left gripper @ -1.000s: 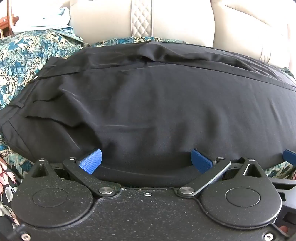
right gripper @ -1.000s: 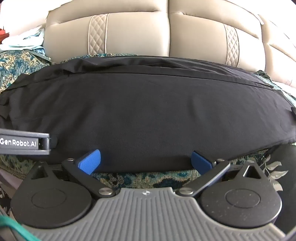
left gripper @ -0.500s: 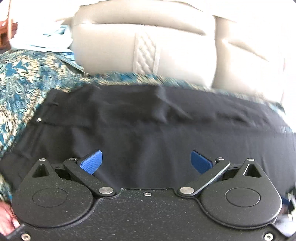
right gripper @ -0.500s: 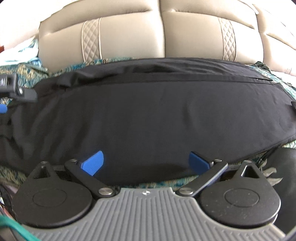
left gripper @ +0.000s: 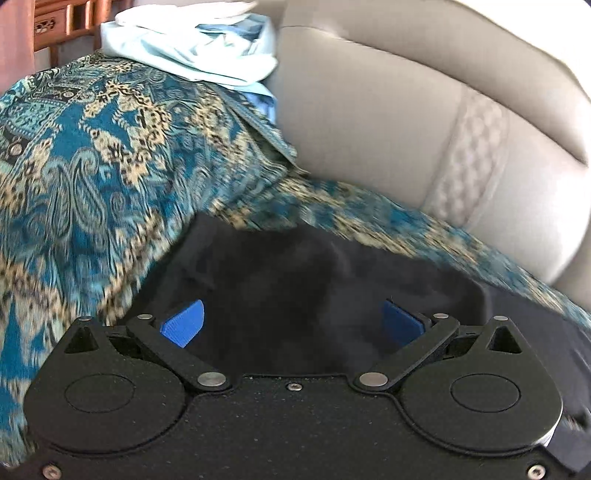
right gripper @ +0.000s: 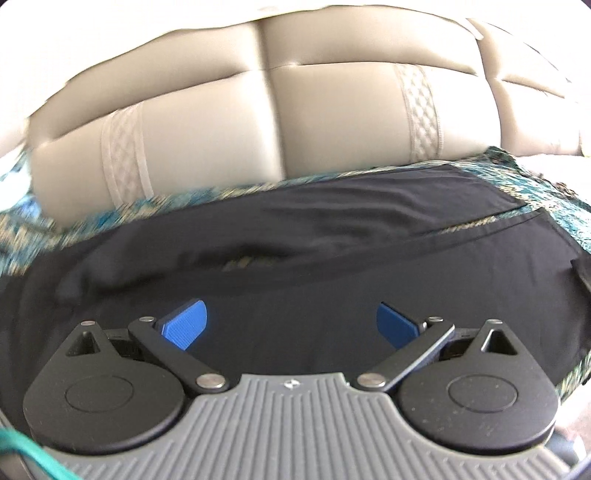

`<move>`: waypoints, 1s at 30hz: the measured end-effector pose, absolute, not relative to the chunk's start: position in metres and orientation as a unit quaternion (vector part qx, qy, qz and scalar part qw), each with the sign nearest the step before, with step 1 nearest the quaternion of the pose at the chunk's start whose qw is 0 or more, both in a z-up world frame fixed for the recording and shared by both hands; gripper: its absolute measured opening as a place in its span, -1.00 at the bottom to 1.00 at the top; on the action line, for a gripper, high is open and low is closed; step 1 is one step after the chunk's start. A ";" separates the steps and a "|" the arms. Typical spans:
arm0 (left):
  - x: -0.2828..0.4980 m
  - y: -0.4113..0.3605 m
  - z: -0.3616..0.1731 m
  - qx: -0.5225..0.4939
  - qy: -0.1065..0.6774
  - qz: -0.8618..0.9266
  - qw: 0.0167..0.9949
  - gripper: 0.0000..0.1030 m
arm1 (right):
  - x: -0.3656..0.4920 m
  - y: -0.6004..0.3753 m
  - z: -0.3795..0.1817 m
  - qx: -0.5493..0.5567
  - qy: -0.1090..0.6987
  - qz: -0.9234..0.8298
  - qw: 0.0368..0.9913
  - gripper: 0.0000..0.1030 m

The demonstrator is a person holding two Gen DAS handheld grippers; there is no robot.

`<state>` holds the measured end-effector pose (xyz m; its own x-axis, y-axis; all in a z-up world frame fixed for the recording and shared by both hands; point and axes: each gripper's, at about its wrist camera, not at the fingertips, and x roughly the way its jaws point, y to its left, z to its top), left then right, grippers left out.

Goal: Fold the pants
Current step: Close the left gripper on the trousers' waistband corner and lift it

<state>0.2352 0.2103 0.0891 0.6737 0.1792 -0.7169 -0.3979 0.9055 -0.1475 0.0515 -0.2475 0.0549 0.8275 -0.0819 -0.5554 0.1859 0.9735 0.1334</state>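
Black pants [left gripper: 295, 280] lie flat on a teal paisley cover [left gripper: 85, 184] over a sofa seat. In the left wrist view my left gripper [left gripper: 291, 325] is open, its blue pads wide apart over the pants' upper left corner. In the right wrist view the pants [right gripper: 332, 266] stretch across the frame with folds and a seam near the back edge. My right gripper [right gripper: 291, 325] is open over the cloth, holding nothing. Whether the pads touch the fabric I cannot tell.
A beige leather sofa backrest [right gripper: 258, 122] rises right behind the pants. A pile of light blue clothes [left gripper: 192, 48] sits on the cover at the back left, with wooden furniture [left gripper: 62, 22] beyond it.
Both grippers have moved forward over the pants toward the backrest. The left one has also swung left to the pants' corner. Both stay open.
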 end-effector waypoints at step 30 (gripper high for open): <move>0.369 0.276 0.003 -0.193 0.428 0.350 0.811 1.00 | 0.345 -0.351 0.055 0.162 0.405 -0.246 0.866 1.00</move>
<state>0.3693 0.2759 0.0033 0.3895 0.4023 -0.8285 -0.7320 0.6812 -0.0134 0.3453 -0.3514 0.0554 0.5518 -0.2944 -0.7803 0.5567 0.8267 0.0817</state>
